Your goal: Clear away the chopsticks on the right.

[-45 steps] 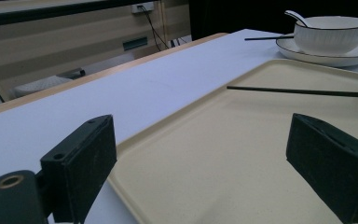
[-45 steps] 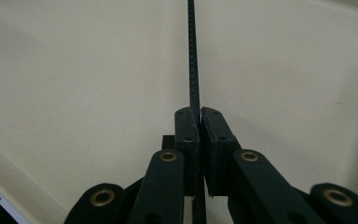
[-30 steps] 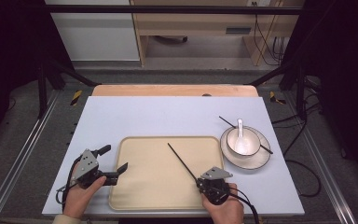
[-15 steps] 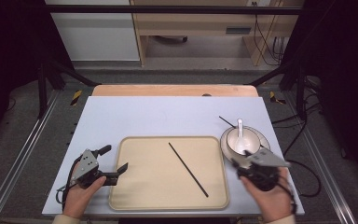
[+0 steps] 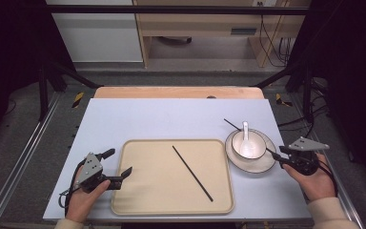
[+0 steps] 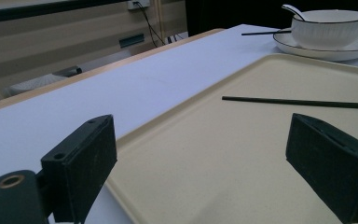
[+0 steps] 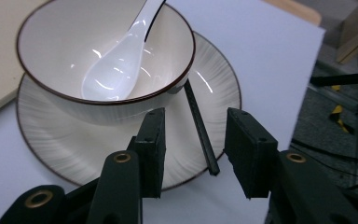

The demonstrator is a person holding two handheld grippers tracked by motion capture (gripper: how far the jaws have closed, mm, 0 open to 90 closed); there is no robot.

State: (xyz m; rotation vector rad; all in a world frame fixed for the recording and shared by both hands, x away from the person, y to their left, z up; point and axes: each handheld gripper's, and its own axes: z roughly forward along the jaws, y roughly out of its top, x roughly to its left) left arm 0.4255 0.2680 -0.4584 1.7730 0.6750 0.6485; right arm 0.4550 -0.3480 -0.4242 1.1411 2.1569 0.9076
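Two chopsticks lie apart: one chopstick [image 5: 192, 172] runs diagonally on the tray [image 5: 138, 202], the other chopstick [image 7: 200, 126] rests across the plate [image 7: 74, 149] under the bowl [image 7: 51, 84], its near end between the right gripper's [image 7: 193, 149] spread jaws, not yet clamped. The bowl holds a spoon [image 7: 116, 65]. Beside the tray's left edge, the left gripper [image 5: 112, 171] rests released.

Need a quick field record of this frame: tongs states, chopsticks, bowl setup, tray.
left tongs: open, jaws over the left edge of the beige rectangular tray, holding nothing
right tongs: open, jaws either side of the second black chopstick, not closed on it
first black chopstick: lying diagonally on tray
second chopstick: under bowl, on white plate
white ceramic bowl: on plate, white spoon inside
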